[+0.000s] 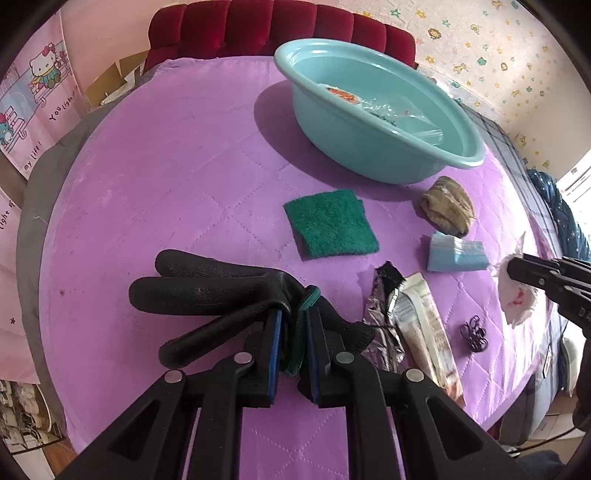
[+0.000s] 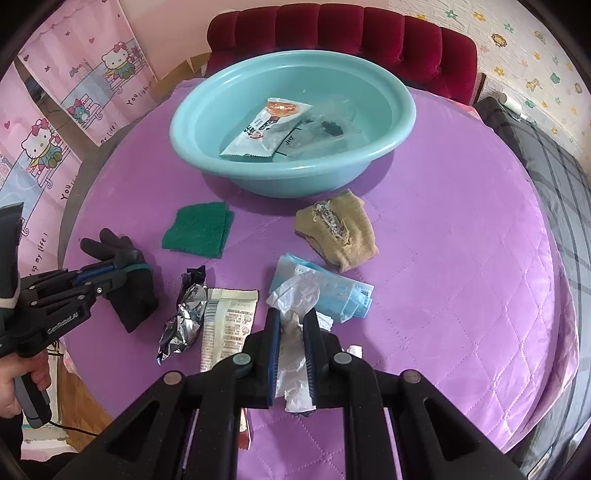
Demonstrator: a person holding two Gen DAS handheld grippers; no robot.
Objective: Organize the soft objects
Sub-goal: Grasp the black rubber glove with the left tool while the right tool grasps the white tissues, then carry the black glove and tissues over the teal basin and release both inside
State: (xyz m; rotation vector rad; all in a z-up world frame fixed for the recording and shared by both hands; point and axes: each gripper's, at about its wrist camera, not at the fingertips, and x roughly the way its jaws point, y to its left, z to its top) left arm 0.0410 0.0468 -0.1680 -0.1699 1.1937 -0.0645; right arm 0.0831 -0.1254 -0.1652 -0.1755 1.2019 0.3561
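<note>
Currently black knit glove (image 1: 221, 291) pinched in left gripper (image 1: 295, 325) fingers, crumpled white plastic bag (image 2: 295, 332) in right gripper (image 2: 291, 325); both above purple quilted desk (image 1: 166, 166). Teal plastic basin (image 2: 207, 122) holds packets; scouring pad (image 2: 197, 229), sock (image 2: 340, 229) remain

red chair (image 2: 369, 33), cartoon posters (image 2: 55, 122) (poss. curtains)

Bright daylight, light from the right side, blown-out window (image 1: 576, 184) at right edge, basin (image 1: 369, 147) casting soft shadow leftward on purple cloth (image 1: 166, 166), heavy fisheye curvature, dark vignette corners, mostly sharp, slight edge softness
</note>
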